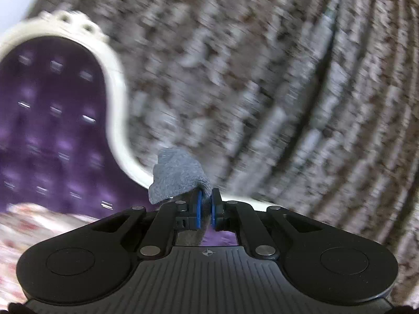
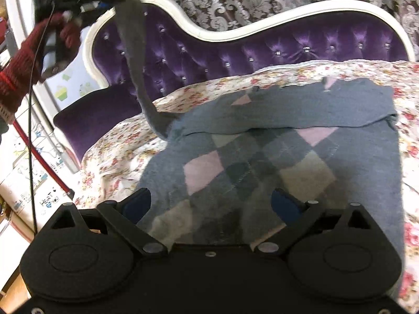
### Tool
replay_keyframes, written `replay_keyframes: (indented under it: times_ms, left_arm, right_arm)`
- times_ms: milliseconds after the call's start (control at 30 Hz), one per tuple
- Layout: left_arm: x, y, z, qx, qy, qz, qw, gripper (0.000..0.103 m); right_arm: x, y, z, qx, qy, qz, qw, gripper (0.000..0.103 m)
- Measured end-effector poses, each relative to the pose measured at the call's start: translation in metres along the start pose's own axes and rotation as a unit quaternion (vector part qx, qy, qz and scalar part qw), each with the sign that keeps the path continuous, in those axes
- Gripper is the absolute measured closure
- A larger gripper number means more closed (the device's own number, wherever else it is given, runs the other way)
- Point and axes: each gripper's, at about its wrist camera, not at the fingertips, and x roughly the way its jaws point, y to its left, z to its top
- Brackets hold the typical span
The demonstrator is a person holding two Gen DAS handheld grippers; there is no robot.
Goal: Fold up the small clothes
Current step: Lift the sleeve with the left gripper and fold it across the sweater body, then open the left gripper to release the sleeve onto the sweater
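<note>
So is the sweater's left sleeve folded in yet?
Not yet. The sleeve is lifted, stretched up from the sweater to the left tongs, which are shut on its cuff.

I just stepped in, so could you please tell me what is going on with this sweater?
A person is folding a grey argyle sweater on a floral bedspread. The left tongs are shut on a sleeve, lifted high above the bed. The right tongs hover open over the sweater's lower part, gripping nothing. The other sleeve already lies folded across the chest.
</note>
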Motion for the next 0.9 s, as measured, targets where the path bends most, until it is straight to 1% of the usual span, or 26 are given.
replay_keyframes:
  times_ms: [100,200,267,367,400,433,500,567,633,733,833,900]
  left_arm:
    - [0.028,-0.031,-0.027,-0.008,0.026,-0.039,0.9989,0.096]
    - [0.059,-0.059,-0.061,-0.023,0.062,-0.072,0.9952,0.096]
    - [0.077,-0.075,-0.088,-0.021,0.090,-0.082,0.9923,0.096]
    - [0.096,-0.090,-0.123,-0.002,0.130,-0.084,0.9879,0.095]
    - [0.104,-0.095,-0.136,0.008,0.148,-0.086,0.9852,0.090]
    - [0.108,-0.098,-0.146,0.018,0.164,-0.083,0.9828,0.067]
    - [0.112,-0.105,-0.162,0.041,0.183,-0.078,0.9791,0.044]
    - [0.111,-0.109,-0.172,0.060,0.193,-0.085,0.9757,0.042]
    - [0.105,-0.110,-0.174,0.073,0.195,-0.092,0.9736,0.035]
    - [0.086,-0.106,-0.172,0.110,0.179,-0.091,0.9734,0.033]
    - [0.068,-0.093,-0.174,0.144,0.163,-0.072,0.9734,0.031]
    - [0.058,-0.074,-0.174,0.158,0.160,-0.044,0.9734,0.030]
  right_arm:
    - [-0.007,-0.012,-0.002,0.012,-0.005,-0.010,1.000,0.004]
    - [-0.013,-0.025,-0.003,0.023,-0.010,-0.022,0.999,0.004]
    - [-0.017,-0.033,-0.003,0.029,-0.012,-0.029,0.999,0.004]
    - [-0.022,-0.043,-0.002,0.036,-0.015,-0.040,0.998,0.004]
    - [-0.023,-0.047,-0.002,0.038,-0.017,-0.043,0.998,0.004]
    - [-0.024,-0.050,-0.001,0.040,-0.018,-0.047,0.998,0.004]
    - [-0.025,-0.056,0.000,0.044,-0.019,-0.052,0.997,0.004]
    - [-0.025,-0.061,0.001,0.049,-0.018,-0.055,0.997,0.004]
    - [-0.024,-0.064,0.003,0.050,-0.018,-0.057,0.997,0.004]
    - [-0.022,-0.068,0.010,0.045,-0.018,-0.062,0.997,0.004]
    - [-0.018,-0.073,0.020,0.039,-0.023,-0.066,0.997,0.004]
    - [-0.014,-0.076,0.028,0.032,-0.028,-0.071,0.997,0.004]
